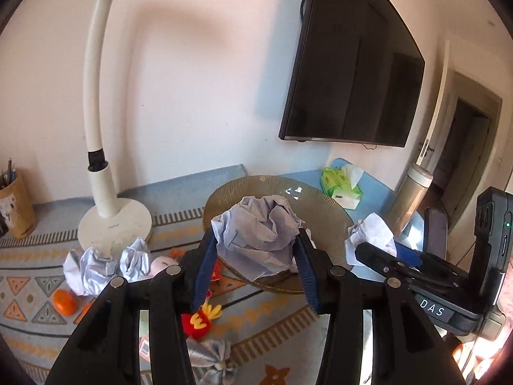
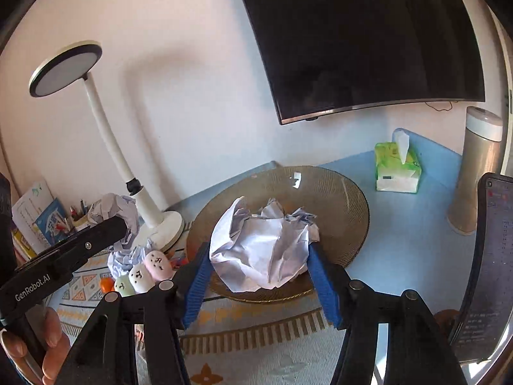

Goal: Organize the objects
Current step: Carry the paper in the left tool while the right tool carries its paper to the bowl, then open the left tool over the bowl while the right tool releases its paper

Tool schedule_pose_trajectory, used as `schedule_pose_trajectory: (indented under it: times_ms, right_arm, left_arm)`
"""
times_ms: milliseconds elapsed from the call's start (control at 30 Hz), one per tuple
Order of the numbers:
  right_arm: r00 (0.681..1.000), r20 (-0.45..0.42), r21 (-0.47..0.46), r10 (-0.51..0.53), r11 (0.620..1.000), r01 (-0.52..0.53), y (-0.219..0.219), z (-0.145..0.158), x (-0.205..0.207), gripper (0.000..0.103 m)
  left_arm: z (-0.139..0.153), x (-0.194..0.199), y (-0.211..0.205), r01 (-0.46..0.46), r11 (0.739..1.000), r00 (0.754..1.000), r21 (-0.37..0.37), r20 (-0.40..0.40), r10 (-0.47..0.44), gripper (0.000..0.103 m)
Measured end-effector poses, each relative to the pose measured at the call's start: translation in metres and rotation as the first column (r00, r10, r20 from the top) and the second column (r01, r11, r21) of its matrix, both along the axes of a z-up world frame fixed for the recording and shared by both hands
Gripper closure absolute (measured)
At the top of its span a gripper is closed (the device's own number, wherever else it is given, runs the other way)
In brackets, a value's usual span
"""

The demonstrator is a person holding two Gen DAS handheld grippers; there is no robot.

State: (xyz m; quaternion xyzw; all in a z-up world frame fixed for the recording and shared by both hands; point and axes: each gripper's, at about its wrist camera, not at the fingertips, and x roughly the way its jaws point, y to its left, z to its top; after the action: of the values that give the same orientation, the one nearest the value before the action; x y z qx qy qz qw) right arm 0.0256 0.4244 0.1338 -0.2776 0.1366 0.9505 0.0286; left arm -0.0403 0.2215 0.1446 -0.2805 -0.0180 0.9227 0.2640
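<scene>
In the left wrist view my left gripper (image 1: 256, 247) is shut on a crumpled bluish-white paper ball (image 1: 256, 224), held in the air in front of a ribbed gold-brown plate (image 1: 323, 205). My right gripper (image 2: 259, 253) is shut on a larger crumpled white paper ball (image 2: 266, 247), held above the near half of the same plate (image 2: 340, 192). Each gripper shows in the other's view: the right gripper (image 1: 368, 252) with its paper (image 1: 372, 227) at the right, the left gripper (image 2: 123, 224) with its paper ball (image 2: 110, 208) at the left.
A white desk lamp (image 1: 105, 192) stands at the left, with more crumpled paper (image 1: 93, 266), tangerines (image 1: 64, 301), a red fries toy (image 1: 198, 317) and small plush toys (image 2: 144, 272) near its base. A green tissue pack (image 2: 397, 166), a tall flask (image 2: 477, 173) and a wall screen (image 1: 352, 73) are behind.
</scene>
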Motion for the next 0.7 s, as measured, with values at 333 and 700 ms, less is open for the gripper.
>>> schedule_pose_trajectory:
  times_ms: [333,700]
  right_arm:
    - [0.996,0.074,0.001,-0.051,0.999,0.051,0.024,-0.024,-0.048,0.027]
    - [0.993,0.027,-0.009,0.114,0.993,-0.114,-0.02,-0.017,0.01,0.021]
  left_arm:
    - [-0.036,-0.053,0.04,0.001,1.0,0.997,-0.019,0.08,0.001,0.016]
    - [-0.025,0.008,-0.04,-0.122,0.992,0.991,0.036,0.05,0.121,0.013]
